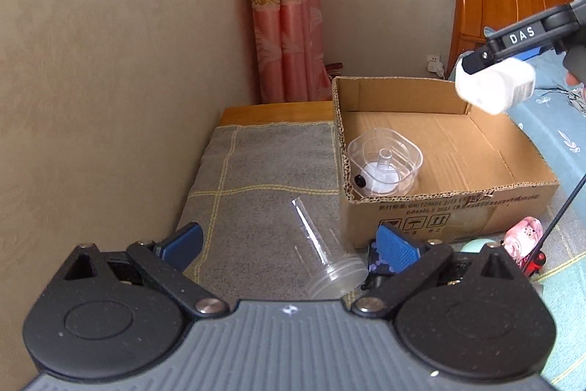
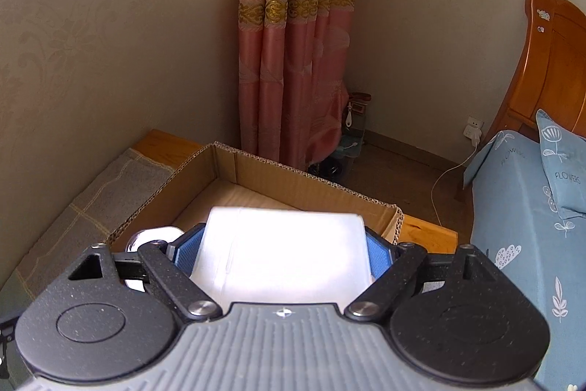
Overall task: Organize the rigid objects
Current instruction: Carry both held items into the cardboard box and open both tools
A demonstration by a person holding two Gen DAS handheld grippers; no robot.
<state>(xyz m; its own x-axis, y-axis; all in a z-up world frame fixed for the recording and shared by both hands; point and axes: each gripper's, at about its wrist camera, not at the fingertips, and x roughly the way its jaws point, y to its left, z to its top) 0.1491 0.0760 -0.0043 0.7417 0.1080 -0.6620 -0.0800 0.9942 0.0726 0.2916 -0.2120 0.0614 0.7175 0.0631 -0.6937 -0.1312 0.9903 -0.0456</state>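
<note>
A cardboard box (image 1: 439, 207) stands on a grey cloth. Inside it, near the left wall, sits a clear square container (image 1: 384, 163). A clear plastic cup (image 1: 326, 259) lies on its side on the cloth between the fingers of my left gripper (image 1: 289, 244), which is open and empty. My right gripper (image 2: 282, 251) is shut on a white rectangular container (image 2: 285, 255) and holds it above the box (image 2: 300, 182). In the left wrist view the right gripper (image 1: 490, 76) and white container (image 1: 494, 87) hang over the box's far right corner.
A pink patterned item (image 1: 523, 237), a pale green object (image 1: 472, 246) and a red and black item (image 1: 534, 262) lie right of the box front. The wall is at left, a pink curtain (image 1: 285, 24) behind, and a bed (image 2: 531, 207) with wooden headboard at right.
</note>
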